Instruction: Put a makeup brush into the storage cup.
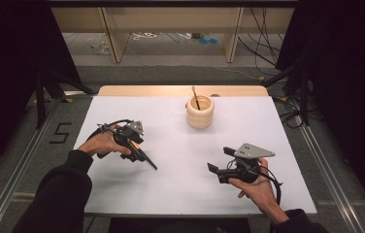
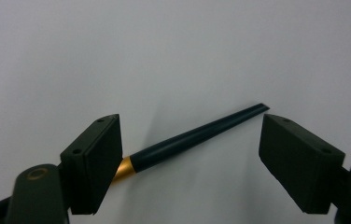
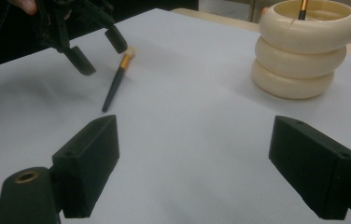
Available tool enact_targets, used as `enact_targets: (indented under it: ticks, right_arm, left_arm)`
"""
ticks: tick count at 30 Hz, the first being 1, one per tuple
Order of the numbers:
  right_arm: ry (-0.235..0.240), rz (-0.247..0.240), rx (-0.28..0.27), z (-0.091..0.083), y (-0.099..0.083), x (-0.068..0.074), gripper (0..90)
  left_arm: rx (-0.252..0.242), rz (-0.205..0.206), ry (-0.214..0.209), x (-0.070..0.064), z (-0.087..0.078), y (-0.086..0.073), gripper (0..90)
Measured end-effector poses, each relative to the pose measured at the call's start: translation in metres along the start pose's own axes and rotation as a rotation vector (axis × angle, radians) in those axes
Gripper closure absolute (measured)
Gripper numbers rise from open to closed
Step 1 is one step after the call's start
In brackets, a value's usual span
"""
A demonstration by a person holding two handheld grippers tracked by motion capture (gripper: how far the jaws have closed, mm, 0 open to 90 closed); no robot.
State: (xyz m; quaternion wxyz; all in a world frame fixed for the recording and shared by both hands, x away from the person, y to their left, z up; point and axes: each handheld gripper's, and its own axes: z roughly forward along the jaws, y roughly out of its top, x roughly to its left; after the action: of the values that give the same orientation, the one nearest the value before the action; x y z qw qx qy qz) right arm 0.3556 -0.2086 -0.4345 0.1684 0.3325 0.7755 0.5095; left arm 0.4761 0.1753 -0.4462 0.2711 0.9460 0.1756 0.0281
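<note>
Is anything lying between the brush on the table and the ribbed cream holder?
Nothing visible. The brush lies under the open left gripper, and only bare white table separates it from the holder, which already has one brush inside.

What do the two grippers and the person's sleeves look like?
Both the left gripper and the right gripper are black, with flat rectangular jaws bearing small screw holes, a grey three-cornered plate on top and a black trailing cable. The sleeves are black.
</note>
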Motion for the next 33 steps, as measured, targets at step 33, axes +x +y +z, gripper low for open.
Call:
enact_targets:
  ticks: [33]
  right_arm:
    - [0.007, -0.01, 0.037, 0.001, -0.001, 0.002, 17.7]
  left_arm:
    - [0.223, 0.163, -0.034, 0.015, 0.014, 0.017, 28.0]
